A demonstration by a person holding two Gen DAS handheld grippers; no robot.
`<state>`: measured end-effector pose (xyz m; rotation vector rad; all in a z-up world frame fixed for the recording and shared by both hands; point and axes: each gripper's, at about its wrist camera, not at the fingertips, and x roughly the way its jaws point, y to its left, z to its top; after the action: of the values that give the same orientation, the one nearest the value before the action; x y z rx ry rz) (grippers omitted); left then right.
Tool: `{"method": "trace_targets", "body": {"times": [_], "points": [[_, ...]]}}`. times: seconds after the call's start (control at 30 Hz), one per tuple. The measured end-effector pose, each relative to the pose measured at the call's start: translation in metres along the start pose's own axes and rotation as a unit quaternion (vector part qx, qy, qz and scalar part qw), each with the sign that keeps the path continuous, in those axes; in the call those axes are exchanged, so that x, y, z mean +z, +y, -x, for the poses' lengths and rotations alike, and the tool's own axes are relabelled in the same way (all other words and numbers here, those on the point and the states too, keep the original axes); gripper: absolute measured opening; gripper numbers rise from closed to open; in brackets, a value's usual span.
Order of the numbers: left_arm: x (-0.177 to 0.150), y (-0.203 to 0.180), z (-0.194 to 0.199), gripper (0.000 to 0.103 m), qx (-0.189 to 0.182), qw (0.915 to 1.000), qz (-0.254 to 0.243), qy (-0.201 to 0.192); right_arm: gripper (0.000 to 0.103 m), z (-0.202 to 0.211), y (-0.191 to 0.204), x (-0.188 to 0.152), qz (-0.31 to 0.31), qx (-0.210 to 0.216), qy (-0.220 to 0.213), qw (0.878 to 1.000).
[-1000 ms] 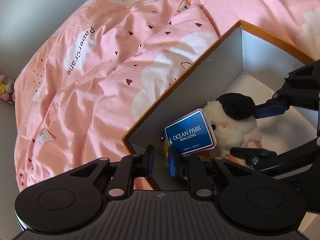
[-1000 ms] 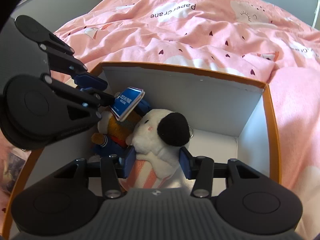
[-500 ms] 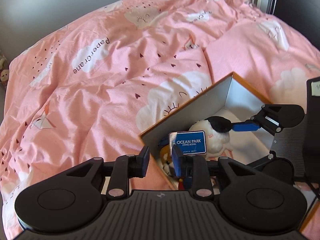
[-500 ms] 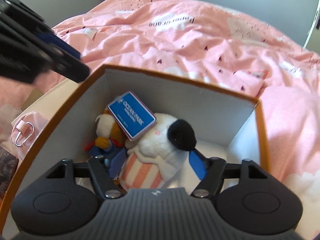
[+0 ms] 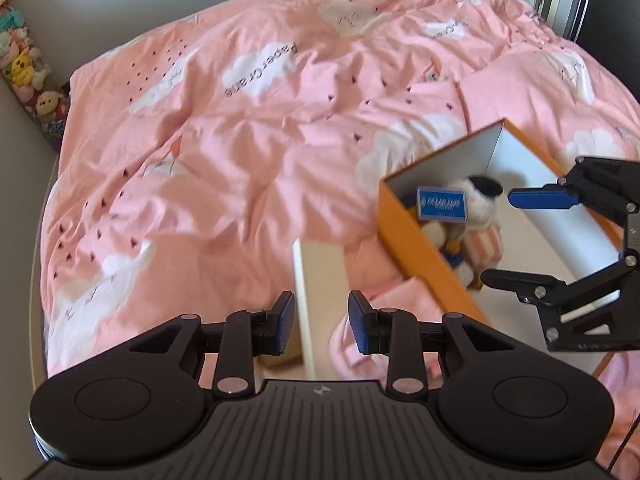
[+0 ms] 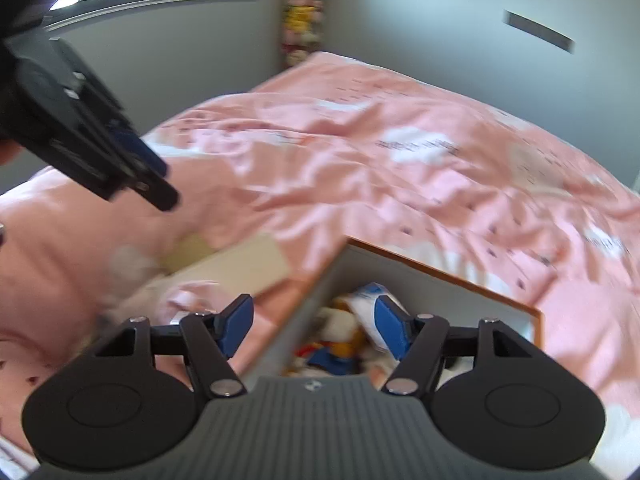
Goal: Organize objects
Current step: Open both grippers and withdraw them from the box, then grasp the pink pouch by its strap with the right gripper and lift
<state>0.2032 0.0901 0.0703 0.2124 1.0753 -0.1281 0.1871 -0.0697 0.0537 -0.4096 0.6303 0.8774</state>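
Observation:
An orange box (image 5: 416, 240) with white inner walls lies on the pink bed. Inside it lie a white plush with a black ear (image 5: 482, 200), a blue Ocean Park tag (image 5: 442, 205) and a second plush with orange and blue parts (image 6: 332, 346). My left gripper (image 5: 321, 326) is open and empty, raised to the left of the box. My right gripper (image 6: 314, 326) is open and empty above the box's near left wall (image 6: 304, 320); it also shows in the left wrist view (image 5: 524, 240) over the box opening.
A pink duvet (image 5: 248, 152) with white clouds covers the bed. A flat white and beige board (image 5: 316, 276) and a small pink pouch (image 5: 360, 332) lie left of the box. Plush toys (image 5: 24, 76) stand in the far corner by the grey wall.
Both grippers have pulled up and back out of the box. The left let go of the tagged plush and the right let go of the white plush; both toys stay in the box.

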Motion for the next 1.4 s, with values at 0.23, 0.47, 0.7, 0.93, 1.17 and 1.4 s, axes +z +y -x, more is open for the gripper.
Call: {"method": "trace_targets", "body": {"times": [0.23,0.47,0.7,0.93,1.17,1.4], "points": [[-0.047,0.005,0.001,0.038,-0.003,0.9995,-0.007,0.032,0.069,-0.028,0.077,0.005,0.114,0.055,0.080,0.989],[-0.069,0.014,-0.005,0.038,0.006,0.9977,-0.036,0.057,0.076,-0.083,0.113,-0.017,0.202,0.023,0.166,0.965],[-0.075,0.028,-0.012,0.038,0.004,0.9980,-0.028,0.057,0.077,-0.119,0.123,-0.022,0.239,-0.018,0.207,0.949],[-0.079,0.036,-0.018,0.038,-0.004,0.9981,-0.022,0.057,0.076,-0.130,0.133,-0.028,0.275,-0.033,0.226,0.934],[-0.079,0.039,-0.019,0.038,-0.005,0.9984,-0.014,0.055,0.048,-0.122,0.129,-0.023,0.273,-0.038,0.218,0.936],[-0.075,0.032,-0.017,0.038,-0.011,0.9985,-0.020,0.049,0.034,-0.093,0.114,0.005,0.208,-0.013,0.183,0.961]]}}
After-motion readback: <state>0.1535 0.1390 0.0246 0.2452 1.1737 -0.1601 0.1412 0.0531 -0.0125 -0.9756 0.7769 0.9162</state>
